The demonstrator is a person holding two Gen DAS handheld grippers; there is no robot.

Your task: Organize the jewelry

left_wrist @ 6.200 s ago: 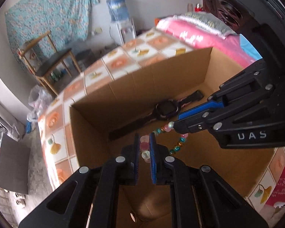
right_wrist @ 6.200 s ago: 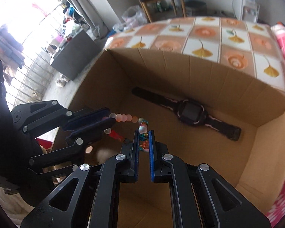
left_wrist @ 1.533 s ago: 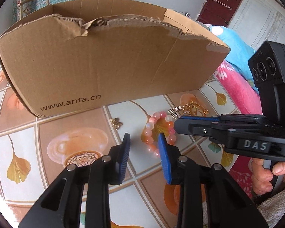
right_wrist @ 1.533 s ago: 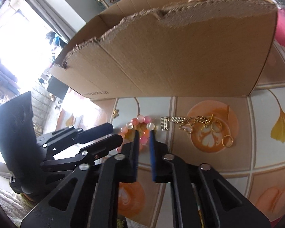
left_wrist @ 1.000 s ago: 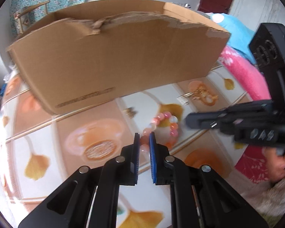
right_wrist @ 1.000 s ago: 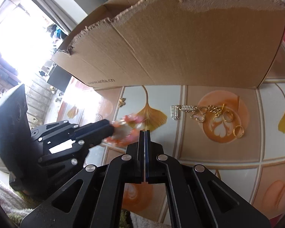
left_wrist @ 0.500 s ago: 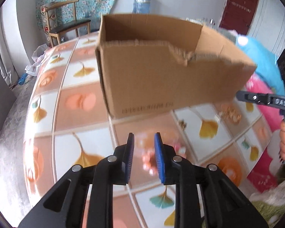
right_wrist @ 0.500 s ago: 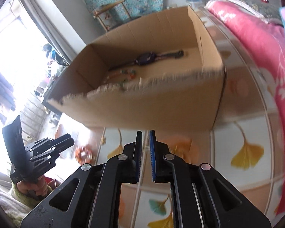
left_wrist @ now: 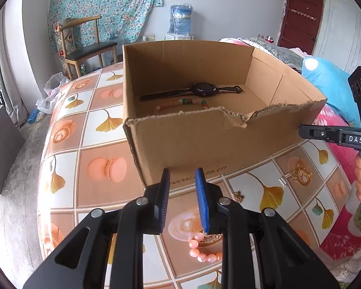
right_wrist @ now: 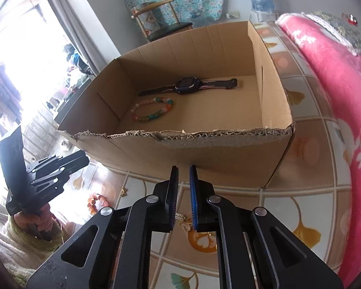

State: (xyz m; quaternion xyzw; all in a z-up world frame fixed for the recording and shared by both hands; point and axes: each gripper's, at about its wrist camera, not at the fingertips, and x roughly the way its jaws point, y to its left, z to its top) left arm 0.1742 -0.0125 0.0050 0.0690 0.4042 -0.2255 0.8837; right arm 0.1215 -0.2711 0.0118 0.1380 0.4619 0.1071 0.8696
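An open cardboard box [left_wrist: 204, 139] [right_wrist: 204, 151] stands on the tiled table. Inside lie a black watch [left_wrist: 199, 89] [right_wrist: 187, 85] and a multicoloured bead bracelet [right_wrist: 152, 112] [left_wrist: 183, 103]. A pink bead bracelet [left_wrist: 203, 250] [right_wrist: 97, 201] lies on the table before the box. My left gripper [left_wrist: 181, 183] is open and empty above it. Gold chain jewelry [left_wrist: 297, 174] [right_wrist: 184, 224] lies to the right. My right gripper [right_wrist: 181, 177] has its jaws slightly apart and empty, above the gold chain.
A small gold charm [left_wrist: 238, 196] [right_wrist: 124, 192] lies on the table between the pink bracelet and the chain. A pink blanket [right_wrist: 337, 77] borders the table's right side. A chair [left_wrist: 84, 45] and a water dispenser [left_wrist: 180, 21] stand behind the table.
Both grippers have pulled back and up from the table; the box interior now shows. My left gripper has opened wider. The pink bracelet stays on the table.
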